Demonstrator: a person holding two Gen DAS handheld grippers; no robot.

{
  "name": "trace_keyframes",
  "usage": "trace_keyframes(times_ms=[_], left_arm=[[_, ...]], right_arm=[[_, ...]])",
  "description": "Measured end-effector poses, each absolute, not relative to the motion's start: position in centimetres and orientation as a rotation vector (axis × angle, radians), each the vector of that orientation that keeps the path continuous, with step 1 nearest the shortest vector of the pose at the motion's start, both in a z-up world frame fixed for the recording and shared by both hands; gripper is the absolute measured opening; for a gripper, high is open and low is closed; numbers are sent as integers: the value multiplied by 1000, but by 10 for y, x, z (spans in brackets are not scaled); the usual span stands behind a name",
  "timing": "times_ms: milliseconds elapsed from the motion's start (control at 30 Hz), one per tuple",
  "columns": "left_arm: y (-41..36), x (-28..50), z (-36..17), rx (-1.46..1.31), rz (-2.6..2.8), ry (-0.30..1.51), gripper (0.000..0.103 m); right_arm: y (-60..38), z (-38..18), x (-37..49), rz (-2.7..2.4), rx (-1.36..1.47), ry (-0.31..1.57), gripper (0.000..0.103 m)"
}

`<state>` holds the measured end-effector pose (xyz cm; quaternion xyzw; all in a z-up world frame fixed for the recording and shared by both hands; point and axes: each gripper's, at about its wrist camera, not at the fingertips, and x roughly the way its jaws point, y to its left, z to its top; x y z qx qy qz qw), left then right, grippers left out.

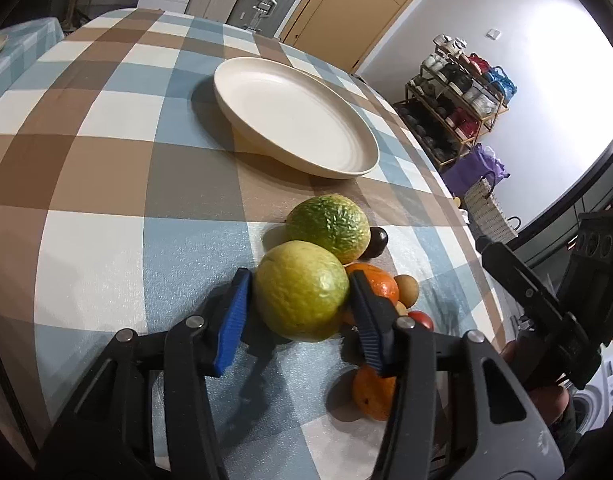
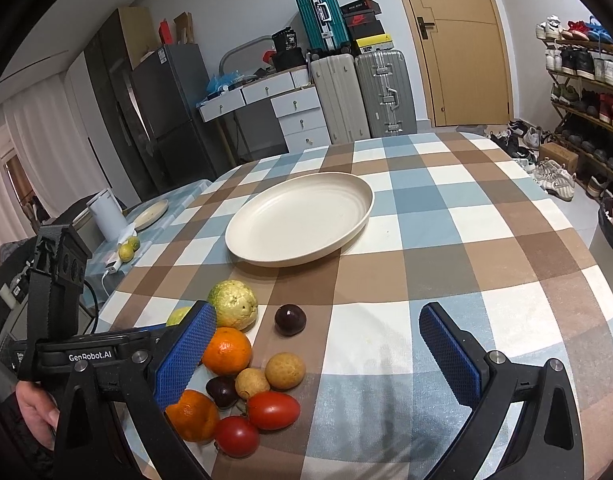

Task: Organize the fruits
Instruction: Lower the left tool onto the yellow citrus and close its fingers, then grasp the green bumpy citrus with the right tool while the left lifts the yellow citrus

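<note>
In the left wrist view, the left gripper (image 1: 300,304) has its jaws spread around the yellow-green guava (image 1: 302,290), its blue pads (image 1: 234,320) at either flank though contact is unclear; the fruit lies in the pile near the table's (image 1: 86,152) right edge, with the empty cream plate (image 1: 294,118) toward the far edge. It looks firm, rounded and fairly heavy, so a grip across its widest middle seems safest. In the right wrist view, the right gripper (image 2: 316,344) hangs wide open above the cloth, empty, beside the oranges (image 2: 226,350) and tomatoes (image 2: 272,410).
</note>
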<state>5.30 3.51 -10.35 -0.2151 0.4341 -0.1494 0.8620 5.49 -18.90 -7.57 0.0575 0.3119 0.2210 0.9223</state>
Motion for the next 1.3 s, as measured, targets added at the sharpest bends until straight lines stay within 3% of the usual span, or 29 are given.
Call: trace_keyframes(times_ms=[833, 1300], left_arm=[[73, 38, -97, -520, -298, 825, 46], [114, 32, -96, -537, -221, 781, 46]], right_arm=[[-163, -60, 49, 515, 60, 645, 103], [-99, -76, 88, 664, -75, 783, 103]])
